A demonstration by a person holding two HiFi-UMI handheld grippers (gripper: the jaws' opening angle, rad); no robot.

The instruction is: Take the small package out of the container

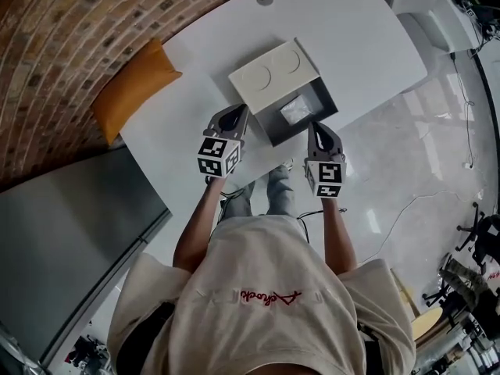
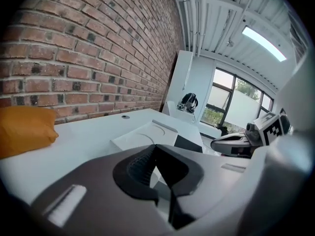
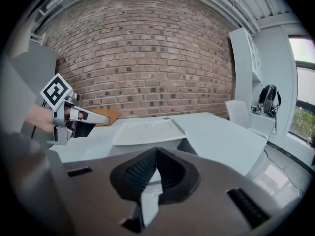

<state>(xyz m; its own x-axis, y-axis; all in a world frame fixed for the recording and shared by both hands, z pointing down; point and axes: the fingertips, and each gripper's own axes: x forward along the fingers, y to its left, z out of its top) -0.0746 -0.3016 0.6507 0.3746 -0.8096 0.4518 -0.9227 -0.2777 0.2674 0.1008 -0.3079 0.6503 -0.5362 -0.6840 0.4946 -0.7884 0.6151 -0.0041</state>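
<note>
Spanning the head view, the white table (image 1: 344, 45) carries an orange cushion (image 1: 133, 84) and a container (image 1: 266, 123), white lid (image 1: 275, 72) covering its far half. Left gripper (image 1: 234, 114) and right gripper (image 1: 319, 127) hover at its near edge, each with jaws closed together, empty. The small package (image 1: 295, 110) lies inside the open dark compartment.

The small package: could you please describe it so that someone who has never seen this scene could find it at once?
On the white table stands a square grey container, its white lid covering only the far half. In the open near half lies the small package, a pale, shiny packet. It is the only thing showing against the dark interior.
</note>
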